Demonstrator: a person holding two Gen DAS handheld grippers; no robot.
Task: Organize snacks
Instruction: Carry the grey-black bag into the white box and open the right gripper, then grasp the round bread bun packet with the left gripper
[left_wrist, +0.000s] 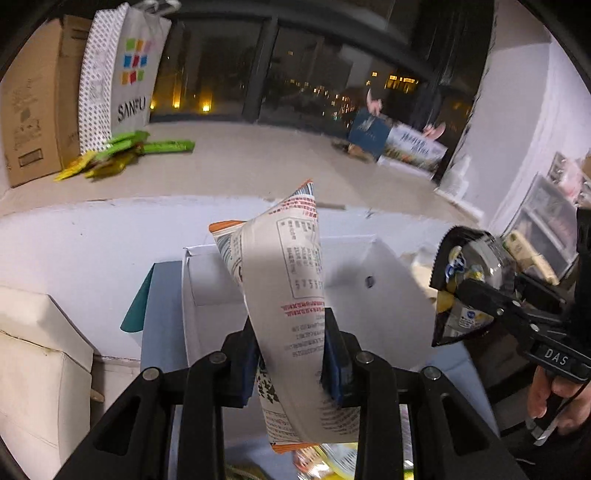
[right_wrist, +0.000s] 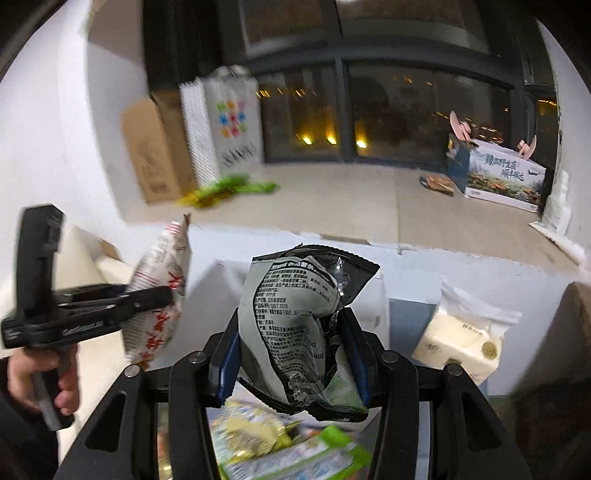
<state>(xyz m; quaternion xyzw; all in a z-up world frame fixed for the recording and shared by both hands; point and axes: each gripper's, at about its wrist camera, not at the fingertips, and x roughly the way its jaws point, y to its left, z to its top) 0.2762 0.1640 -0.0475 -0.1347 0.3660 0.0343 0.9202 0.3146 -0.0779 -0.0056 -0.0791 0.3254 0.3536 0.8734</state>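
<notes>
1. The left tongs (left_wrist: 291, 354) pinch a white-and-orange snack packet (left_wrist: 291, 280) at mid-frame, low on its body; the floppy top may swing and slip free.
2. The right tongs (right_wrist: 291, 354) clamp a crumpled black-and-grey snack bag (right_wrist: 295, 314) at centre; it could tear or slide out.
3. A white open box (left_wrist: 369, 266) lies beyond, more snack packets (right_wrist: 288, 443) below, green packets (left_wrist: 147, 147) on the floor upper left.

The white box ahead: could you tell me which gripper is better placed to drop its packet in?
Probably the left gripper: its orange-and-white packet hangs directly before the white box; the right gripper is off to one side.
</notes>
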